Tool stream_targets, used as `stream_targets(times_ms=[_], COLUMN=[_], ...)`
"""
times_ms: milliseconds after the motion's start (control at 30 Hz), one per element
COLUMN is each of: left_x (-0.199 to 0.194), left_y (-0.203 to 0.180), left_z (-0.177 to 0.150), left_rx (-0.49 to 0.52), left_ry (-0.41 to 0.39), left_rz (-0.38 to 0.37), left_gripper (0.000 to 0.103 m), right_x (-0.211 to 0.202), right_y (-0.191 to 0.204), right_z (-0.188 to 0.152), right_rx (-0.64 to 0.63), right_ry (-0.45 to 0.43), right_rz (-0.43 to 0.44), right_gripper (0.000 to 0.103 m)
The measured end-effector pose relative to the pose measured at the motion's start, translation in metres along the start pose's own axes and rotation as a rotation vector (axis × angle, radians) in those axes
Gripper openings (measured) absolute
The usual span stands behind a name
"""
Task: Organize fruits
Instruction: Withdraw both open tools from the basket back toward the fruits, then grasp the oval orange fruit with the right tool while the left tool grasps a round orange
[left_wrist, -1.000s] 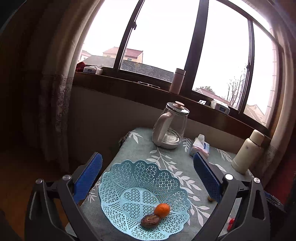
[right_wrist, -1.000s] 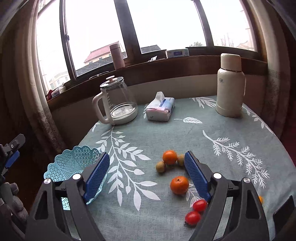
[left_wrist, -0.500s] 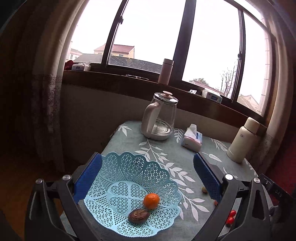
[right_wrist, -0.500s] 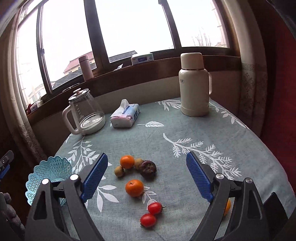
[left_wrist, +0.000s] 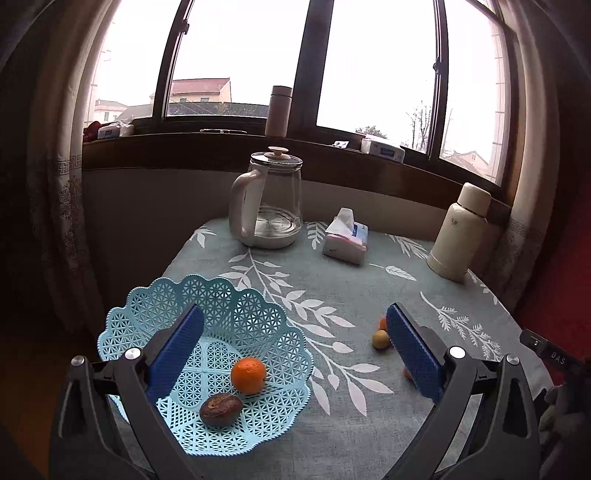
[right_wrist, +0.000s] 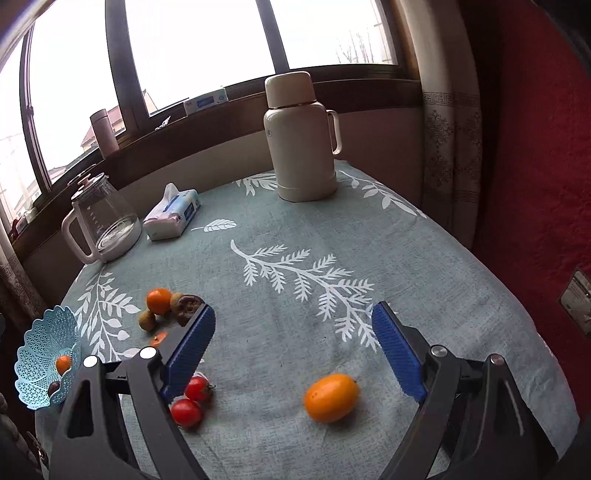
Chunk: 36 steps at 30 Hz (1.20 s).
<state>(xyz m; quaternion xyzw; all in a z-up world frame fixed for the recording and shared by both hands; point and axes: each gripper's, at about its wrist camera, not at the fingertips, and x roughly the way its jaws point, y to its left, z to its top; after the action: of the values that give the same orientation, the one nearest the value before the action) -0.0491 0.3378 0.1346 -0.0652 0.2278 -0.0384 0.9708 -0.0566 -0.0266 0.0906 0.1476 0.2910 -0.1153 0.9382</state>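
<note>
**Oval orange fruit lined up for the right gripper**

The right gripper (right_wrist: 293, 328) hangs over the tablecloth (right_wrist: 295, 258) with its blue pads spread wide and nothing between them. Just below the gap, slightly toward the right pad, lies an oval orange fruit (right_wrist: 331, 397) on its side, apart from everything else. It looks small, light and smooth-skinned — probably firm enough for a gentle squeeze, but rounded enough to roll or squirt out if pinched off-centre. The safest hold is judged to be across its short axis, at the fat middle, with the pads closing evenly.

Two cherry tomatoes (right_wrist: 192, 400) sit by the left pad; these are likely softer and would bruise or split under a hard pinch. Farther off, a tangerine (right_wrist: 159, 301), a dark passion fruit (right_wrist: 188, 304) and a small brownish fruit (right_wrist: 146, 319) cluster together, touching — harder to take singly.

The left gripper (left_wrist: 293, 350) is likewise wide open and empty, poised over the pale blue lattice basket (left_wrist: 155, 310), which already holds a tangerine (left_wrist: 248, 374) and a dark fruit (left_wrist: 221, 408). The basket looks thin and light, so it may slide if nudged.
</note>
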Motion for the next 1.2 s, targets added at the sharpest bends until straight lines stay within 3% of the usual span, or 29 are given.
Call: stream_targets(times_ms=[267, 467, 1033, 1200], left_x=[0.008, 0.011, 0.021, 0.025], left_y=[-0.027, -0.029, -0.036, -0.037], left_z=[-0.011, -0.014, -0.026, -0.031], left_rx=[0.063, 0.056, 0.065, 0.057], left_ry=[0.036, 0.046, 0.098, 0.123], left_rz=[-0.039, -0.04, -0.008, 0.007], left_gripper=[0.1, 0.1, 0.1, 0.1], right_x=[0.02, 0.037, 0.056, 0.057], right_y=[-0.01, -0.011, -0.017, -0.018], right_z=[-0.026, -0.047, -0.053, -0.051], right_rx=[-0.052, -0.111, -0.178, -0.176], right_ry=[0.115, 0.215, 0.288, 0.288], right_rz=[-0.014, -0.021, -0.004, 0.011], right_gripper=[0.086, 0.086, 0.046, 0.045])
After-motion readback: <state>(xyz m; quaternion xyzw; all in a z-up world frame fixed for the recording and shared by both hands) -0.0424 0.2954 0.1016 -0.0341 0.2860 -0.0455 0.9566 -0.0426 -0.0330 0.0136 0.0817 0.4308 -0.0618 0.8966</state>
